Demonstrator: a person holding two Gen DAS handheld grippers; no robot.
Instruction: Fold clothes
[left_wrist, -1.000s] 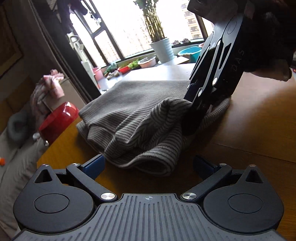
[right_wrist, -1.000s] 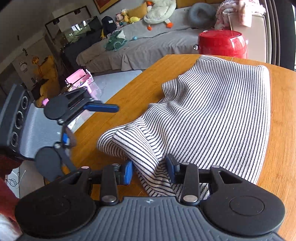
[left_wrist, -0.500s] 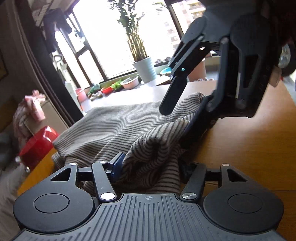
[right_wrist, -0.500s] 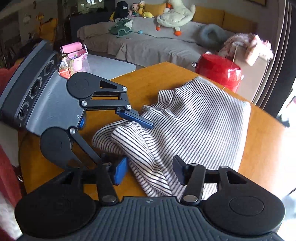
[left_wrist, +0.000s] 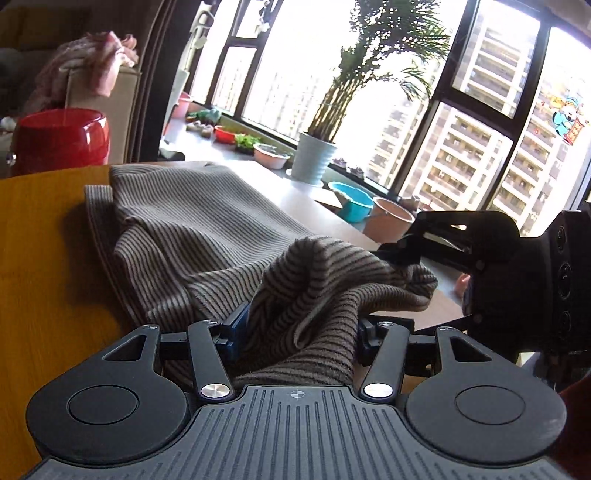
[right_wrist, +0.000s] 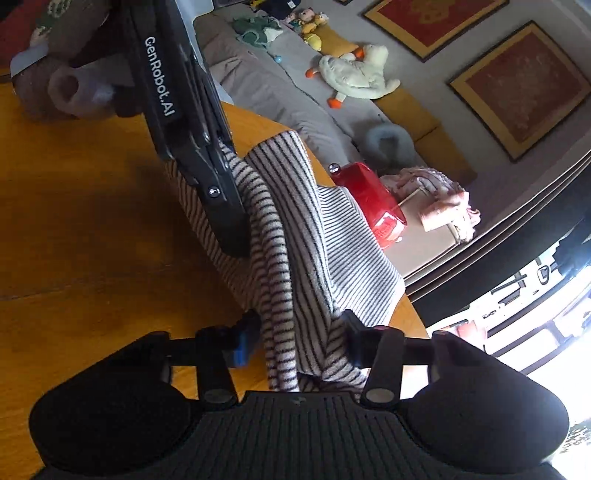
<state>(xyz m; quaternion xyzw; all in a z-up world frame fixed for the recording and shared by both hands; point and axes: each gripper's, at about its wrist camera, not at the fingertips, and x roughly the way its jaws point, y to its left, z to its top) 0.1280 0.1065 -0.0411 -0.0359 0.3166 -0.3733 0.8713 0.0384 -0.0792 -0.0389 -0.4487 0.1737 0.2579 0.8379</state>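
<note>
Both claws clamped on sweater (left_wrist: 207, 236) edge, L (left_wrist: 301, 332) & R (right_wrist: 299, 343); lift evenly, keep taut, fold toward far side.

We see a striped knit garment (left_wrist: 207, 229), grey-brown with thin dark stripes, bunched between our left fingers (left_wrist: 236, 328) and gathered between our right fingers (right_wrist: 245, 345); beyond them it spreads flat across the tabletop.

Table (left_wrist: 44, 240) left clear; red pot (left_wrist: 61, 140) beyond
</note>
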